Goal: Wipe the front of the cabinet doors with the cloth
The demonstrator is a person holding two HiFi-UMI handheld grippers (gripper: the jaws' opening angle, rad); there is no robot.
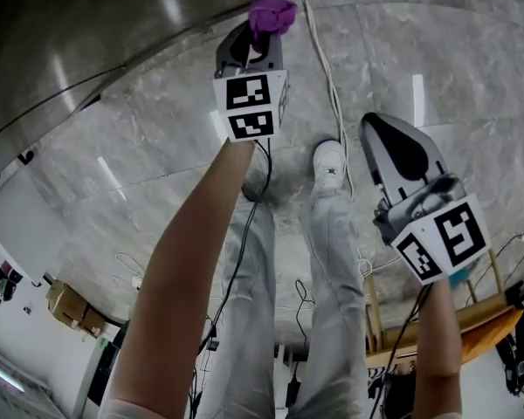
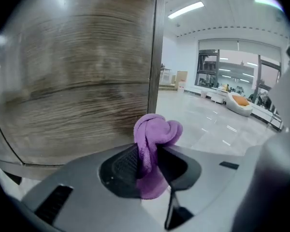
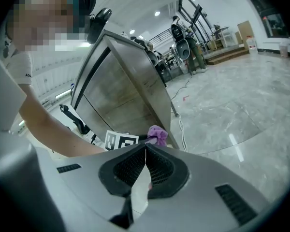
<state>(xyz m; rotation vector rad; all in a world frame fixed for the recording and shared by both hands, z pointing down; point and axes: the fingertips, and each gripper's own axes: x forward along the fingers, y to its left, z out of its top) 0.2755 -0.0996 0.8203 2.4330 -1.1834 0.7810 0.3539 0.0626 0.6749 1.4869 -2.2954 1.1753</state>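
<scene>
- Well, reads as soft, light & floppy: purple cloth, prob. next to no weight, apt to bunch & slide if pinched by a loose corner.
- Best taken mid-wad, w/ a lump left proud of the tips for wiping; needs a steady press, since the folds give.
- Left gripper: clamped on the cloth, jaws nearly together w/ fabric squeezed betw. the pads, a knot bulging past the tips, a tail hanging below.
- Sits just beside the cabinet door, near the door's vertical edge in the left gripper view; contact w/ the door front can't be told.
- Right gripper: jaws together, pads meeting, nothing betw. them; hangs well back from the cabinet door, apart from the cloth.
- Looks smooth & streaky across the door front; prob. low friction, so should let the wad glide w/o snagging.
</scene>
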